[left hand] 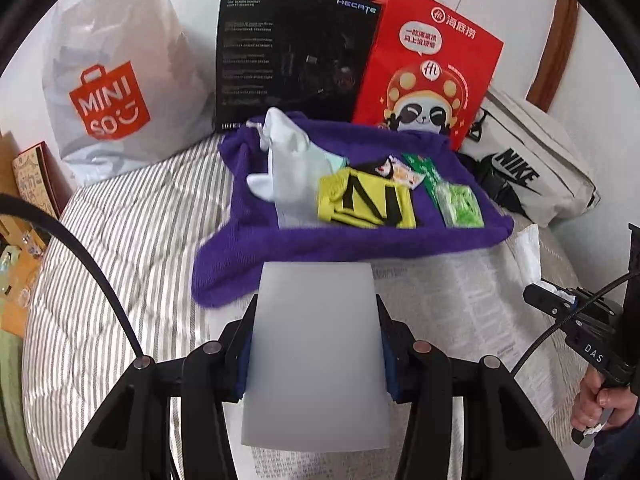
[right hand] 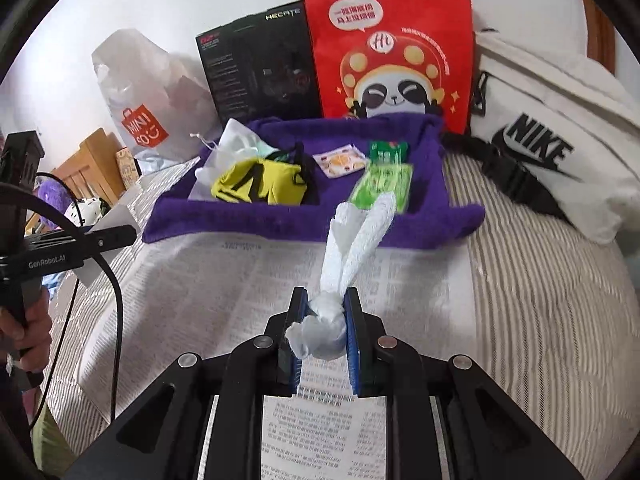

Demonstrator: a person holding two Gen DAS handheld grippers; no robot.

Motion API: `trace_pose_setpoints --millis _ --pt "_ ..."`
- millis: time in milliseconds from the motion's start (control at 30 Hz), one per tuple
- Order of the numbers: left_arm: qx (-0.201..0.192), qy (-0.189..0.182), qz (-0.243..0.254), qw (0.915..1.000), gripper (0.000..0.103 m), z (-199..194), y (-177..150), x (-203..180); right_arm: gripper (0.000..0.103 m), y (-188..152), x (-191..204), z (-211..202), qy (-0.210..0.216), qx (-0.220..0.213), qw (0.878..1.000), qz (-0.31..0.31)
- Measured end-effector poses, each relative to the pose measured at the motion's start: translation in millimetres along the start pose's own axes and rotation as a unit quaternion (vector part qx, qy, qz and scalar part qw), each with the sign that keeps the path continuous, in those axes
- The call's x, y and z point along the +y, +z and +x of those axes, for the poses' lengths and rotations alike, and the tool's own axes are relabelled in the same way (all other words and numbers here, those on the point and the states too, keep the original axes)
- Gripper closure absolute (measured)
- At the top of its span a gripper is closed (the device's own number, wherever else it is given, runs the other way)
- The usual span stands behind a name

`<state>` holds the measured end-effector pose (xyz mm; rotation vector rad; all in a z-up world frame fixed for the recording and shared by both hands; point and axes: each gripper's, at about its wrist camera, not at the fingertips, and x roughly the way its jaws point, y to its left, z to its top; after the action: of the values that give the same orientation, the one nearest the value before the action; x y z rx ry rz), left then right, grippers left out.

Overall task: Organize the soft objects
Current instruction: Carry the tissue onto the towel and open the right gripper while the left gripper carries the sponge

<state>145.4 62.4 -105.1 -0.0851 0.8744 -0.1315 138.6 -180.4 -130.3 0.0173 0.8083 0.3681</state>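
Note:
A purple towel (left hand: 360, 236) (right hand: 280, 220) lies on the striped bed. On it lie a white cloth (left hand: 284, 164), a yellow-and-black fabric piece (left hand: 364, 200) (right hand: 260, 184), a small printed packet (right hand: 340, 164) and green packets (left hand: 456, 200) (right hand: 384, 180). My left gripper (left hand: 316, 344) is shut on a flat white sheet (left hand: 316, 356), just short of the towel's near edge. My right gripper (right hand: 324, 320) is shut on a twisted white tissue (right hand: 352, 240), above a printed paper sheet (right hand: 240, 280) in front of the towel.
Against the wall stand a Miniso plastic bag (left hand: 108, 92), a black Hecate box (left hand: 292, 56) and a red paper bag (left hand: 428, 68). A white Nike bag (right hand: 552, 152) lies at the right. A wooden bed frame (right hand: 92, 168) is at the left.

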Motion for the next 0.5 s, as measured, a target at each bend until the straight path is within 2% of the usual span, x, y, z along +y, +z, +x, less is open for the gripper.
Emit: trace_pose_setpoints --millis 233,333,500 --pt "-0.009 -0.004 -0.003 0.9999 0.056 3 25 2 0.085 27 5 0 0.011 -0.011 1.0 -0.013" --pt "-0.007 -0.024 -0.011 0.9996 0.056 5 35 4 0.085 34 8 5 0.012 -0.009 1.0 -0.019" --pt "-0.011 -0.018 -0.005 0.9998 0.056 8 48 3 0.085 50 13 21 0.02 -0.002 0.999 -0.031"
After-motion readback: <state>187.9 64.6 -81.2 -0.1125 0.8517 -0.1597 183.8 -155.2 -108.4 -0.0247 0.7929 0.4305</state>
